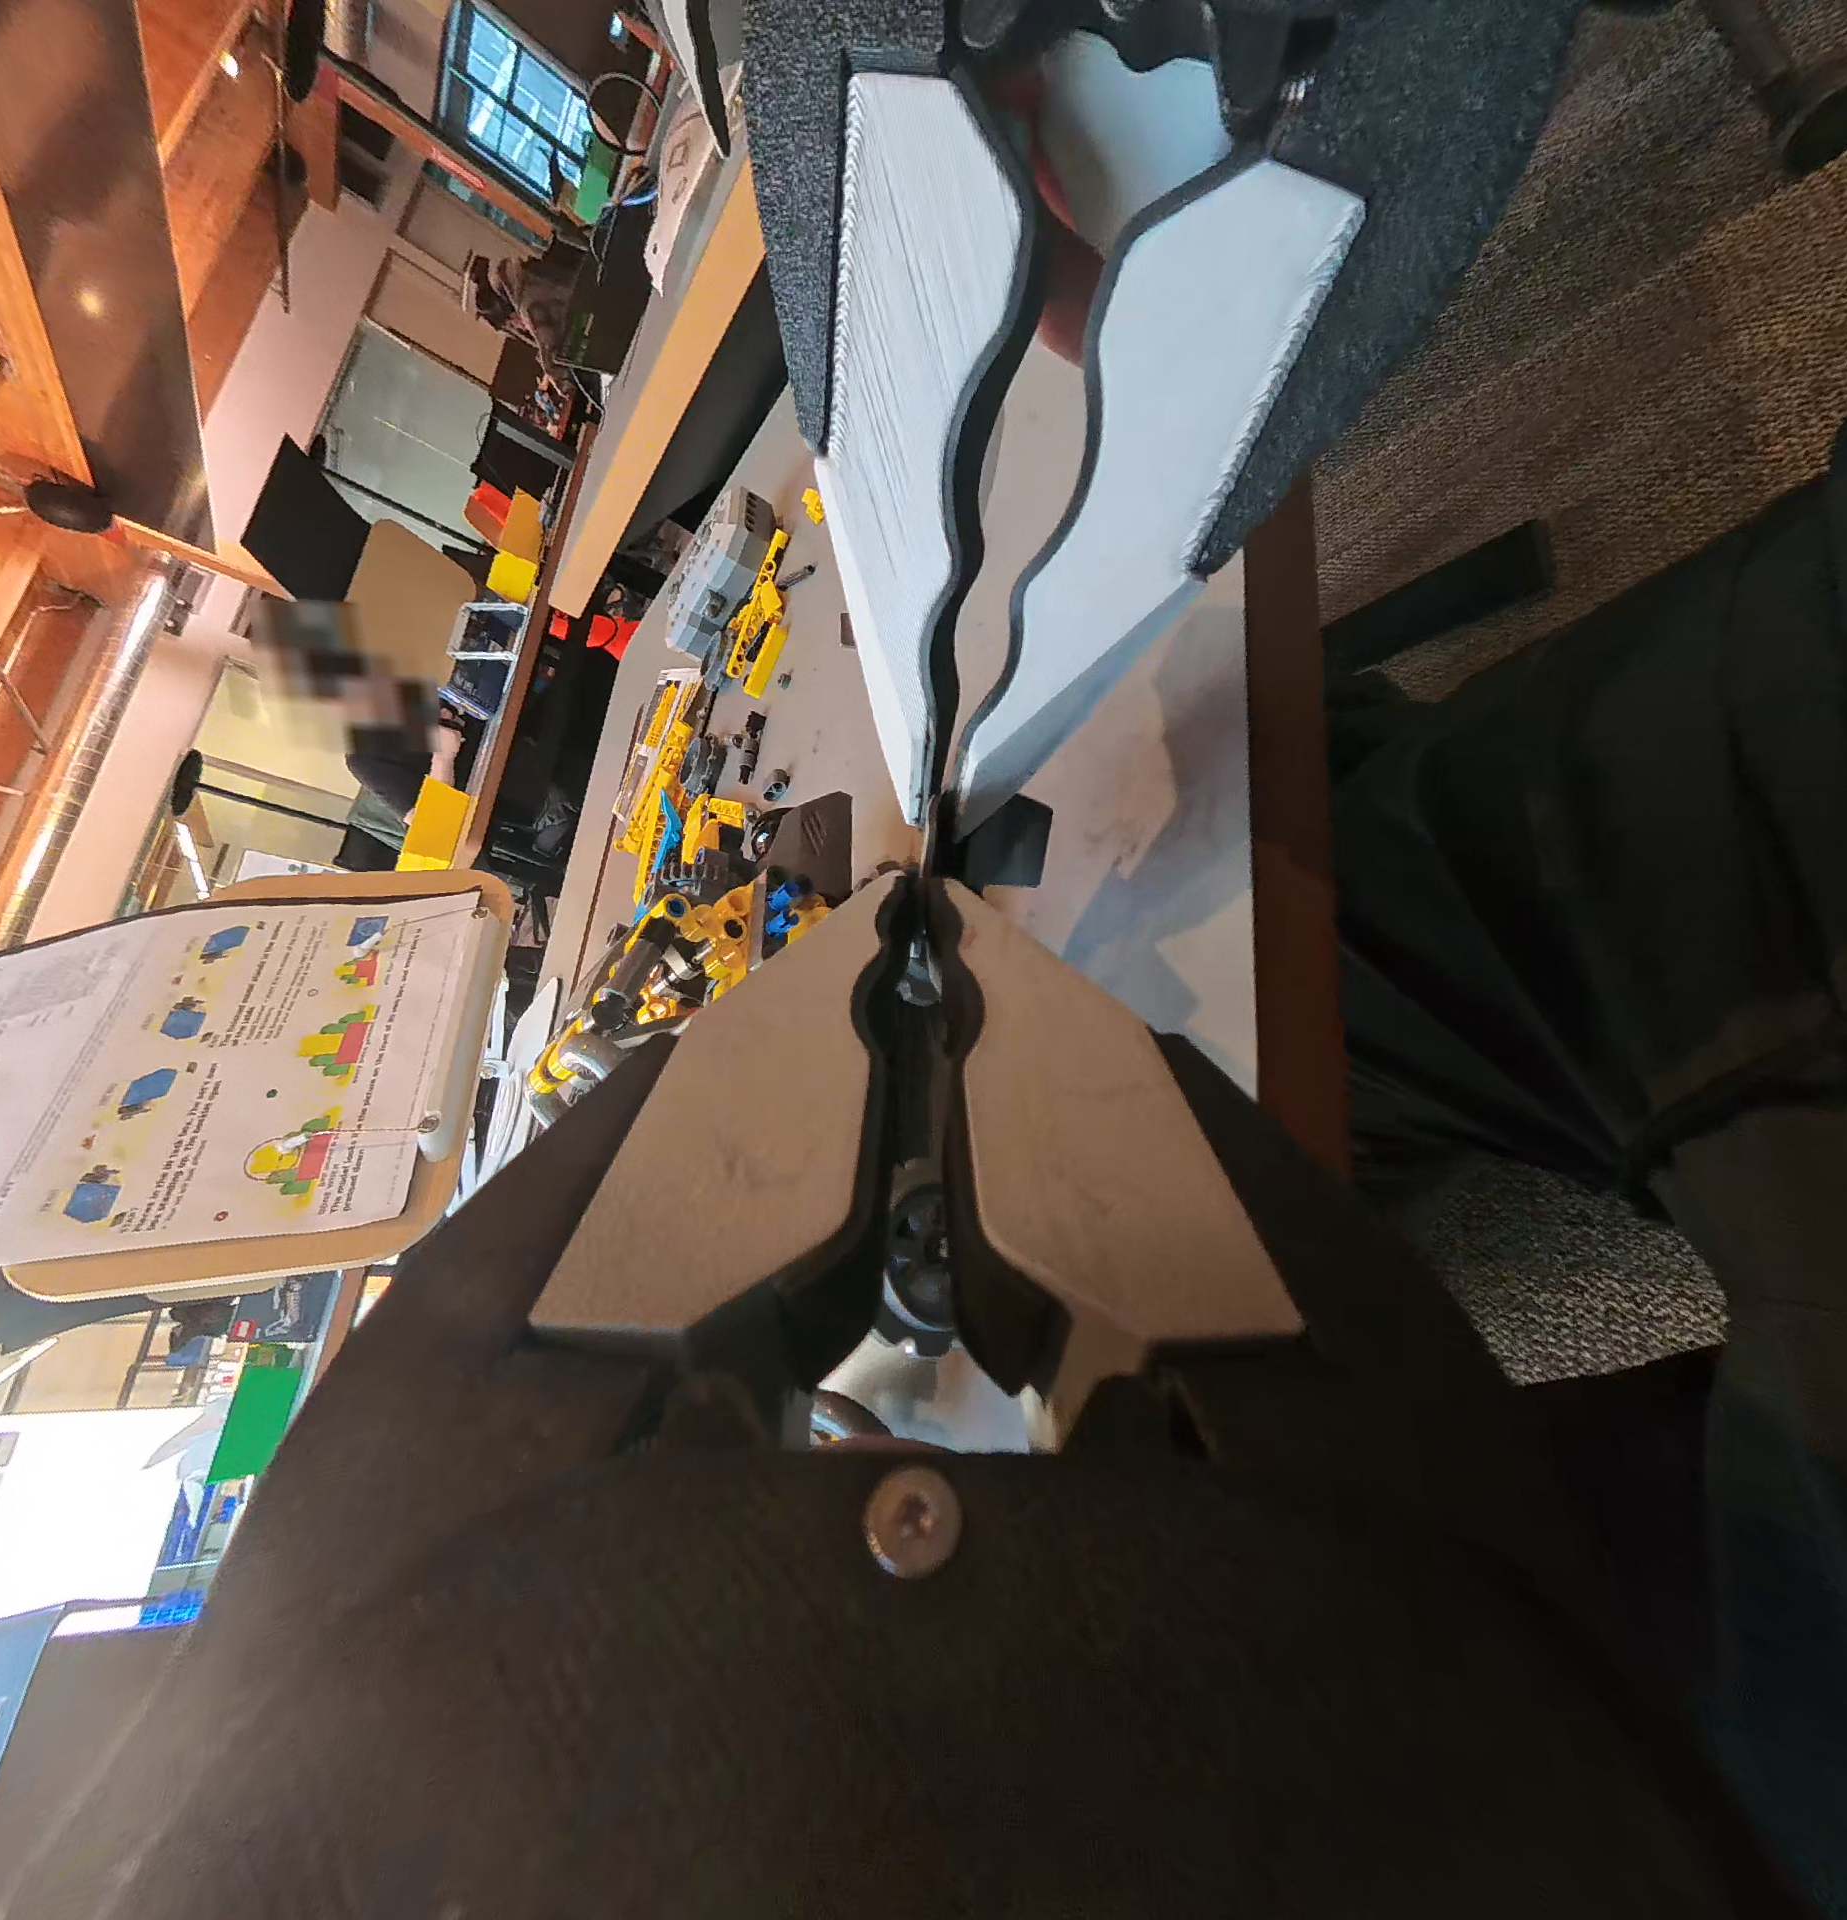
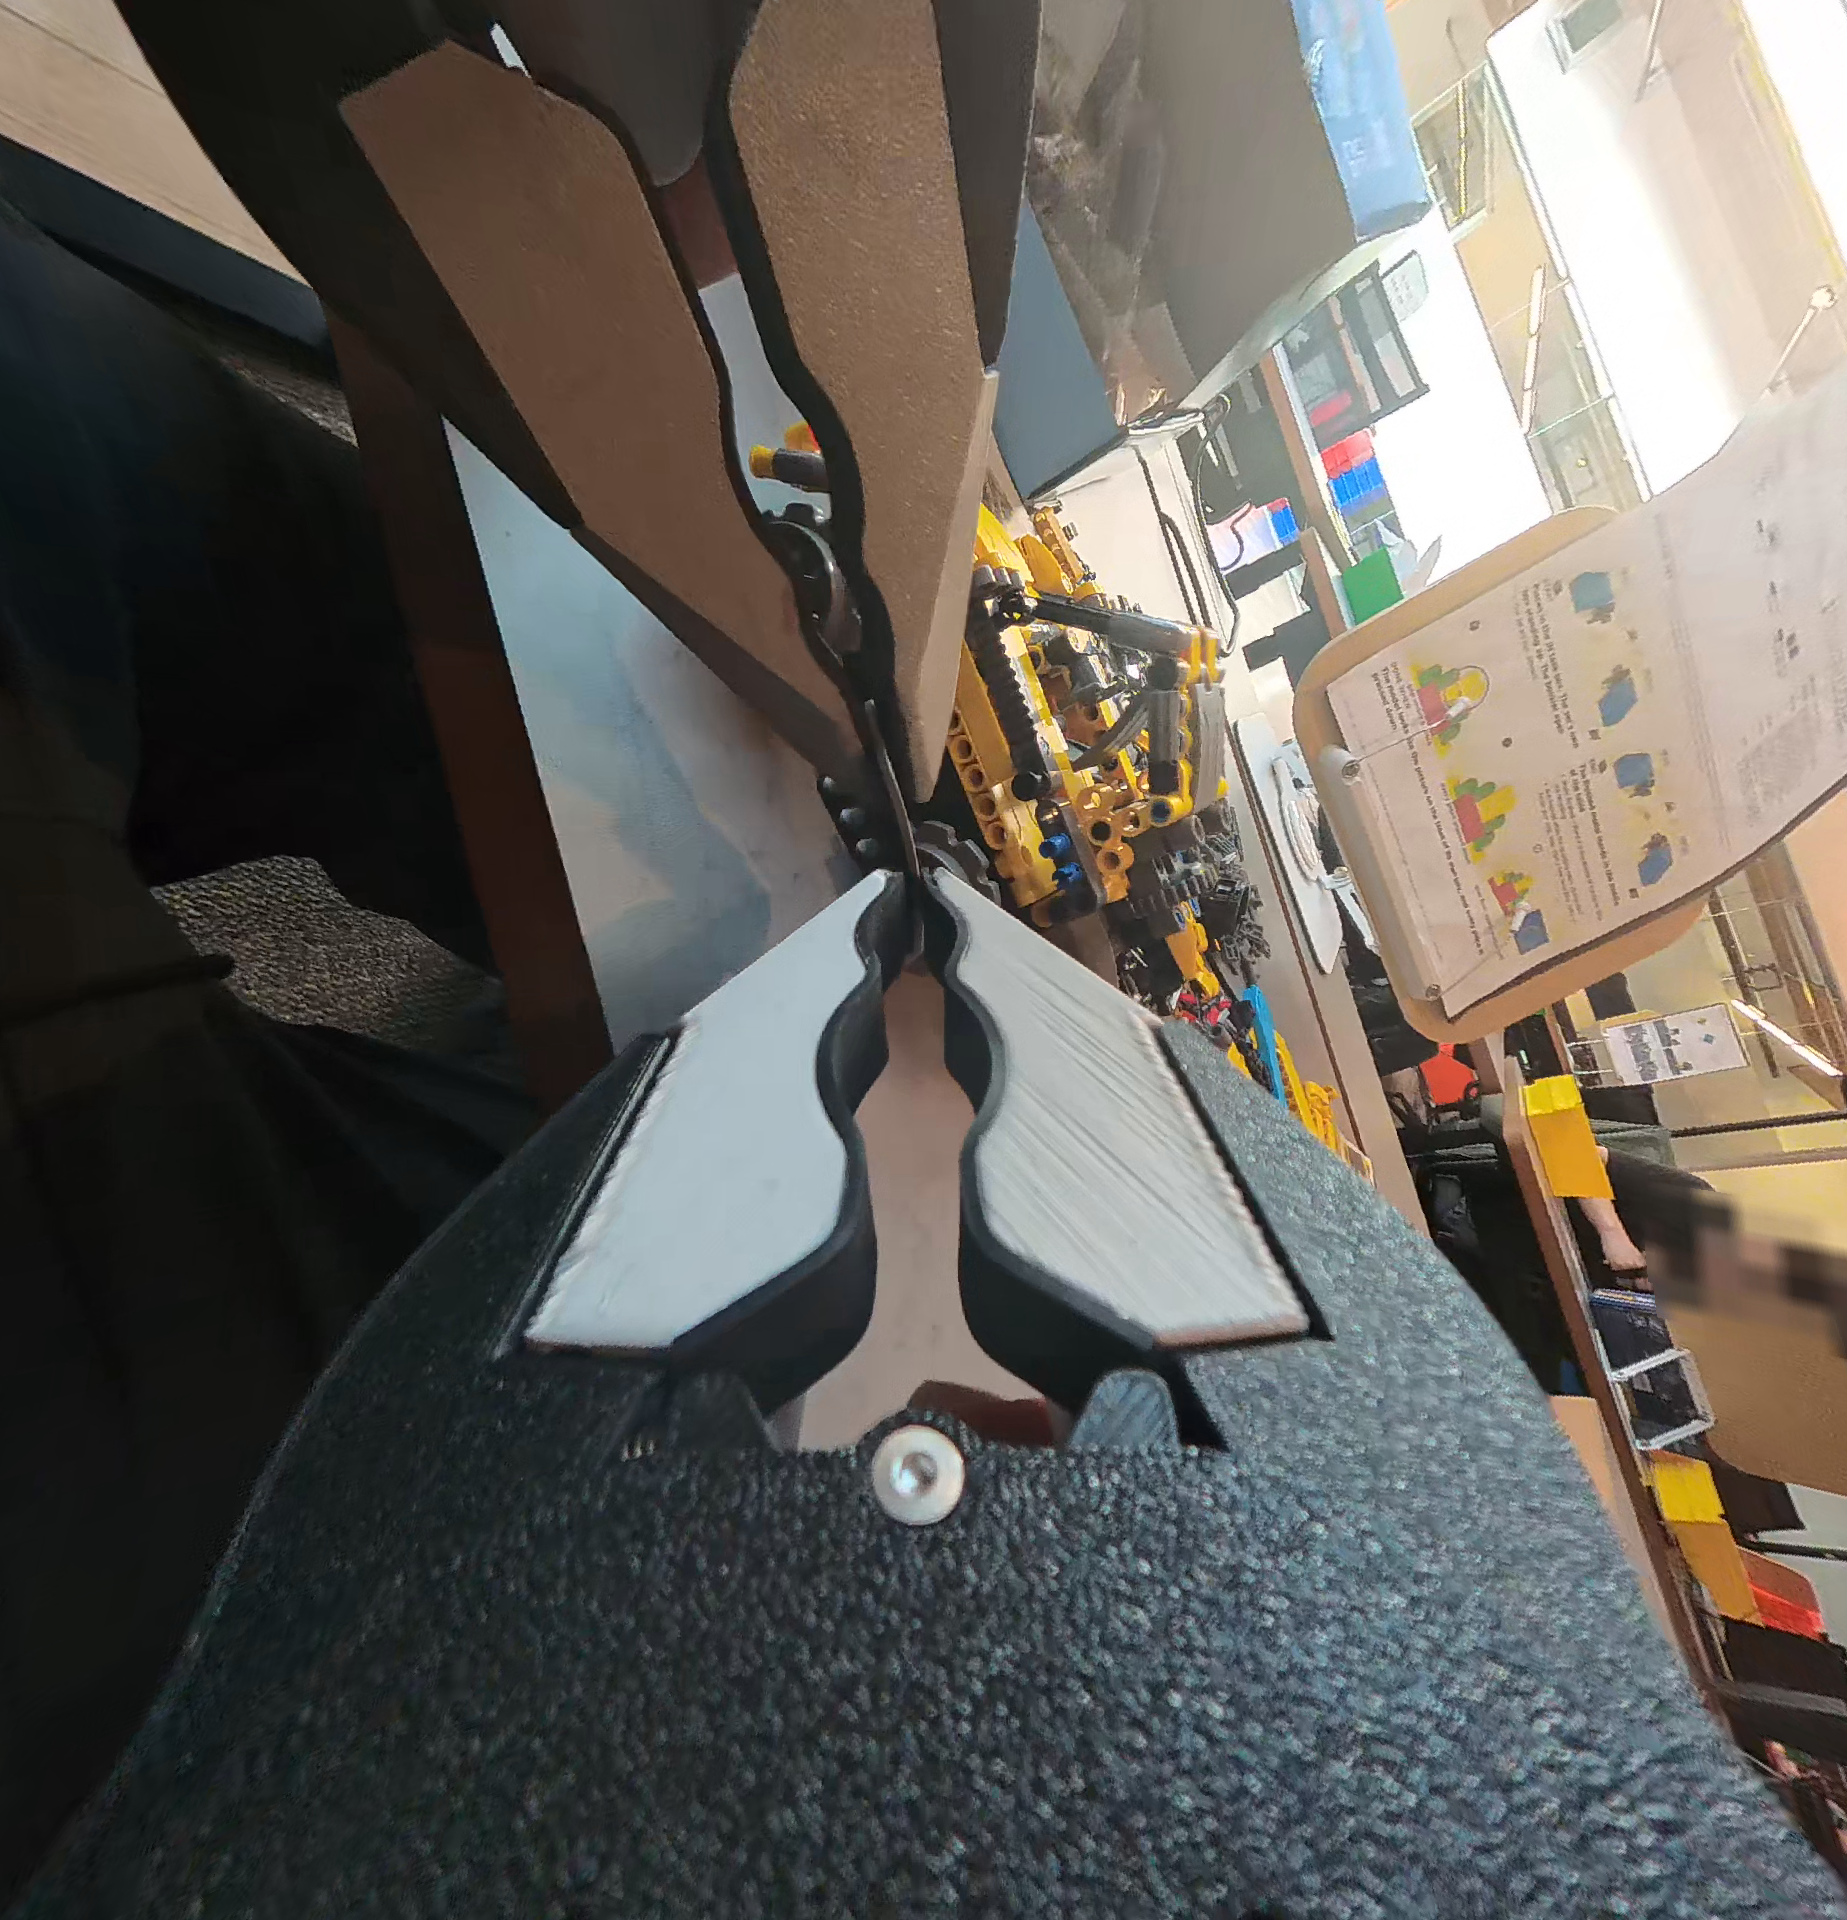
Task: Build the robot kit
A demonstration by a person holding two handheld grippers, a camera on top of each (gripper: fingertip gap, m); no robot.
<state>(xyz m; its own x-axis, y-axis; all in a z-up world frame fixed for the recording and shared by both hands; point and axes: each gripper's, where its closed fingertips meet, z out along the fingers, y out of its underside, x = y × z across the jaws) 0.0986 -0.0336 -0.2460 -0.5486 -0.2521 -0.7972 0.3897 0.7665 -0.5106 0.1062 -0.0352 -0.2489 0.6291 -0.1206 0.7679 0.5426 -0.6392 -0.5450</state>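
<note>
my left hand-held gripper [image 1: 914,914] pinches a small black gear axle [image 1: 917,1236] at frame centre. my right hand-held gripper [image 2: 911,914] nips its thin tip. it looks light, stiff and slippery.

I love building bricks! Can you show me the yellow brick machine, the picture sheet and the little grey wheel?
yellow brick machine [image 2: 1085,748]: right wrist view, on its yellow frame.
picture sheet [image 1: 223,1081]: left wrist view, middle of the page.
little grey wheel [image 1: 914,1247]: left wrist view, on its hub, between the left fingers.

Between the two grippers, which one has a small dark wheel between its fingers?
The left gripper, the one with tan fingers: a small dark wheel sits between them. The right gripper, with white fingers, shows none.
</note>
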